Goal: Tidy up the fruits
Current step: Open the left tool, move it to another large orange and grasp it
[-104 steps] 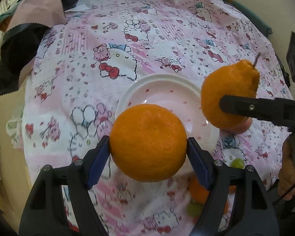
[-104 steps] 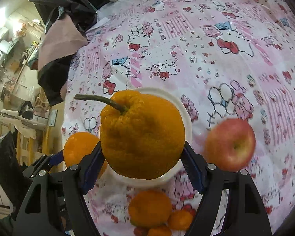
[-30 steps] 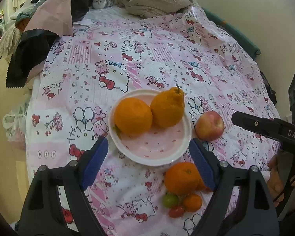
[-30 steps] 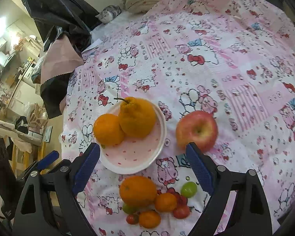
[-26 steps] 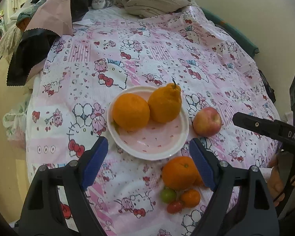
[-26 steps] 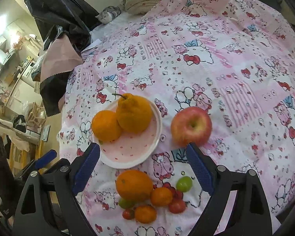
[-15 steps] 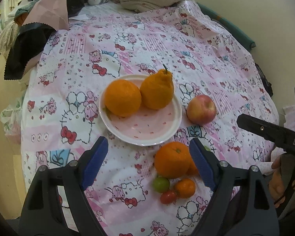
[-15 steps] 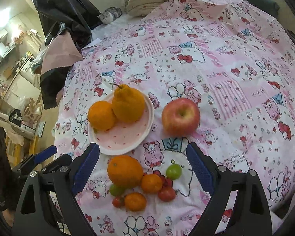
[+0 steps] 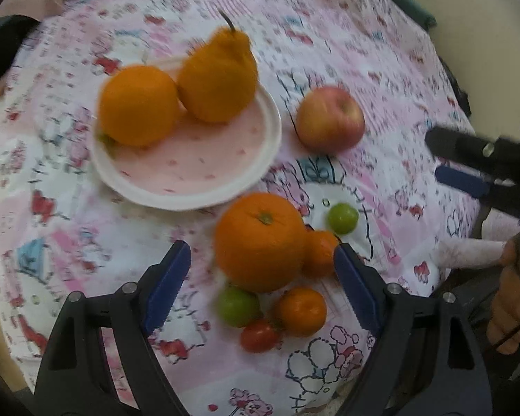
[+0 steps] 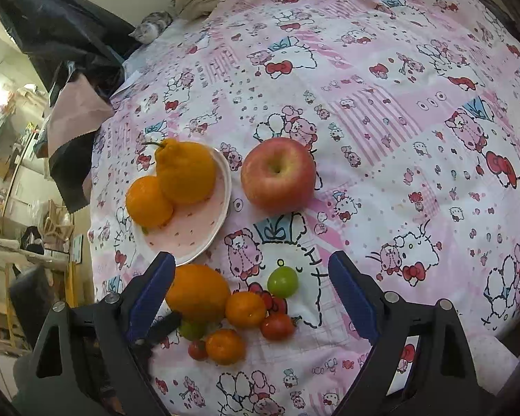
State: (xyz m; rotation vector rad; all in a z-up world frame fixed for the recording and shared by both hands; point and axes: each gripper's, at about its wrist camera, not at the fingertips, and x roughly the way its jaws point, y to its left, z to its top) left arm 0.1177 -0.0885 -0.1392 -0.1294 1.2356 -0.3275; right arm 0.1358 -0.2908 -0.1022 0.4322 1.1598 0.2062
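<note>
While two citrus fruits already sit on the plate (image 9: 260,170), the left gripper (image 9: 261,267), fingers wide and empty, closes on the big orange (image 9: 260,241) just below that plate. The right gripper (image 10: 251,274) is equally open; apple (image 10: 277,178) right of the plate. Small fruits crowd the orange; the bed's edge lies close below.

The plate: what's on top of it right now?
On the plate sit a round orange and a stemmed, knobby citrus, touching. The plate surface beneath them is hidden. The apple lies beside it on the cloth.
</note>
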